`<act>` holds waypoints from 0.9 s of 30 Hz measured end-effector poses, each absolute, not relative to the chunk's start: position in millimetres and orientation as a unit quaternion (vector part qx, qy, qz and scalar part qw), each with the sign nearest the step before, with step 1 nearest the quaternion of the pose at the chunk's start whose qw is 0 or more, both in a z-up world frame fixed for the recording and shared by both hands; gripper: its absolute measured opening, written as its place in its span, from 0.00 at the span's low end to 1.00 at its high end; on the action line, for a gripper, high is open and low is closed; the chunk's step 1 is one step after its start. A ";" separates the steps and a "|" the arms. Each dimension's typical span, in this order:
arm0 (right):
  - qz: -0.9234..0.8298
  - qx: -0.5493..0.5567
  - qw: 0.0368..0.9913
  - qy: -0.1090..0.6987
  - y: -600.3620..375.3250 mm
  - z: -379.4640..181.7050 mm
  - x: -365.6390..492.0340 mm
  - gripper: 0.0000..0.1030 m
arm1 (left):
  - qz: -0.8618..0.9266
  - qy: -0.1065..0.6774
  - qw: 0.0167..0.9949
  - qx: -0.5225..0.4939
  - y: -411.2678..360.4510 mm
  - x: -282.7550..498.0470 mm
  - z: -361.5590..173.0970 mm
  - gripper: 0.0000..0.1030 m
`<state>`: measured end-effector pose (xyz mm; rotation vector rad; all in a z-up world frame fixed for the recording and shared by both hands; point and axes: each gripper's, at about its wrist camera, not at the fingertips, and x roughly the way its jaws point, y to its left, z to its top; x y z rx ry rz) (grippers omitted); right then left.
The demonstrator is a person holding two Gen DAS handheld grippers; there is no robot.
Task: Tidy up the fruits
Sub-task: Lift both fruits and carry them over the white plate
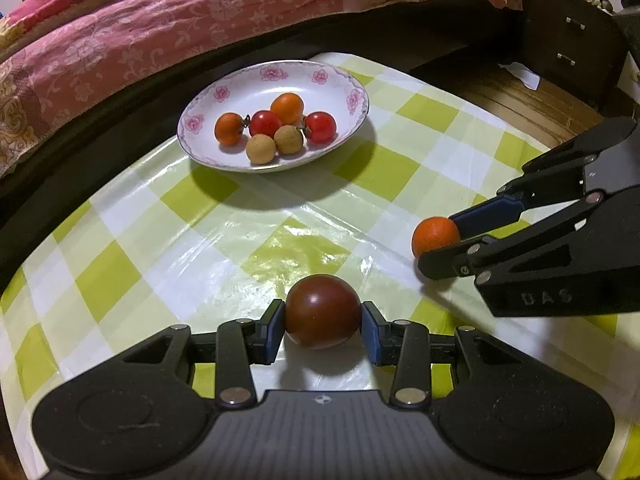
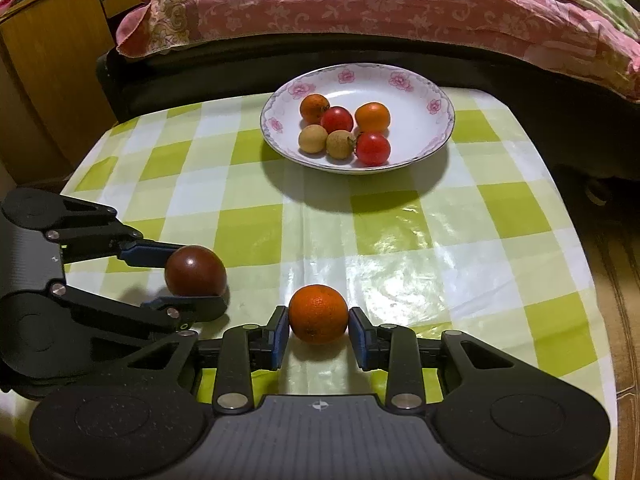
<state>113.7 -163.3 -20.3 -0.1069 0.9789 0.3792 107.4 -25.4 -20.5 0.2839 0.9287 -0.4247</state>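
A dark red tomato (image 1: 322, 310) rests on the green-and-white checked cloth, with my left gripper (image 1: 323, 316) shut on it, a blue pad against each side. To its right, my right gripper (image 1: 438, 242) holds a small orange (image 1: 434, 236) at its fingertips. In the right wrist view the orange (image 2: 318, 312) sits between the right gripper (image 2: 319, 322) pads, low on the cloth, and the left gripper (image 2: 198, 278) clasps the tomato (image 2: 195, 270). Farther back stands a white flowered plate (image 1: 248, 92) (image 2: 416, 128) with several small fruits: orange, red and tan.
A bed with a pink quilt (image 1: 160, 28) on a dark frame runs along the table's far side. A wooden cabinet (image 2: 48, 80) stands at the left and a dark drawer unit (image 1: 568, 36) at the right. The table edge (image 2: 560, 208) drops off on the right.
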 end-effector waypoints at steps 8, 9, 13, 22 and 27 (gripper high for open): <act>0.185 -0.057 0.862 0.469 -160.2 -20.2 111.8 0.27 | -0.199 0.446 0.861 0.144 -28.7 108.2 -21.2 0.46; 0.185 -0.056 0.862 0.469 -160.0 -20.2 111.7 0.27 | -0.198 0.446 0.861 0.145 -29.1 108.4 -20.8 0.46; 0.184 -0.054 0.863 0.467 -158.6 -18.2 112.7 0.27 | -0.196 0.441 0.863 0.148 -30.7 109.6 -17.8 0.46; 0.183 -0.051 0.870 0.455 -156.3 -9.9 115.1 0.27 | -0.186 0.432 0.869 0.151 -30.5 113.0 -11.6 0.46; 0.181 -0.051 0.874 0.449 -154.9 -6.0 117.0 0.27 | -0.183 0.428 0.872 0.150 -29.5 114.8 -8.2 0.46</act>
